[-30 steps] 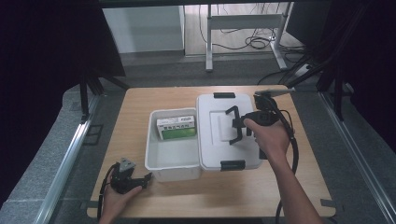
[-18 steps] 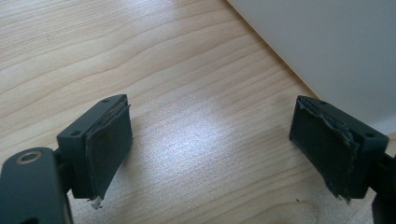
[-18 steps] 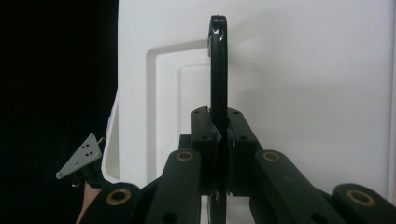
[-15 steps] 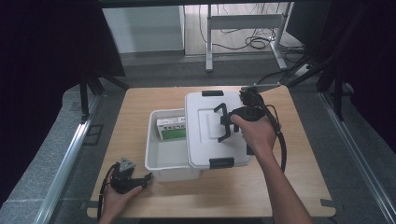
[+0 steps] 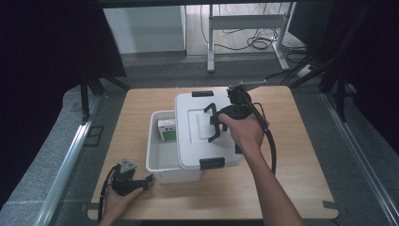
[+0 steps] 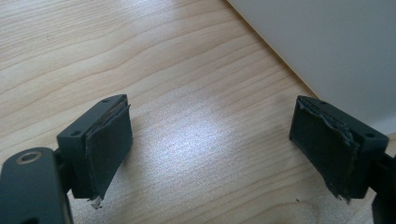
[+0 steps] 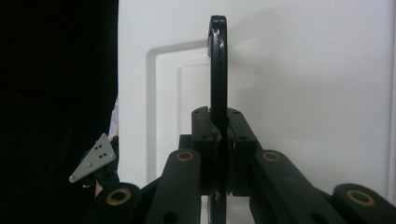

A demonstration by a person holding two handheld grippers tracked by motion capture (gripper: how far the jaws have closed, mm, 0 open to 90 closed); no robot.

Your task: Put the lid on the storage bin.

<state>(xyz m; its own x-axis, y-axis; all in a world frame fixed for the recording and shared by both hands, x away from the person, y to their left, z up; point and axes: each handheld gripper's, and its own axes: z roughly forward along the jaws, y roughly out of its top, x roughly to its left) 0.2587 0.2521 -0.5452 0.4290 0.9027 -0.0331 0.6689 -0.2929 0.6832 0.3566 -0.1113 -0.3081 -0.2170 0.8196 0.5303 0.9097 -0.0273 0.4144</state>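
Observation:
A white bin [image 5: 159, 159] sits mid-table with a green and white box [image 5: 167, 129] inside at its far end. The white lid [image 5: 202, 141] with black latches hangs partly over the bin's right half. My right gripper [image 5: 217, 123] is shut on the lid's black handle [image 7: 218, 60], which stands edge-on between the jaws in the right gripper view, the lid [image 7: 303, 93] behind it. My left gripper [image 5: 141, 181] rests open near the table's front left edge, its pads [image 6: 109, 140] wide apart over bare wood, beside the bin's wall [image 6: 327, 42].
The wooden table [image 5: 291, 155] has free room right of the lid and along the front edge. A cable [image 5: 272, 146] trails from the right gripper. Beyond the table are a metal frame and floor cables [image 5: 254, 42]; dark curtains hang on both sides.
My right gripper has carried the lid leftward by its handle, from beside the bin to partly over it. The left gripper has stayed put.

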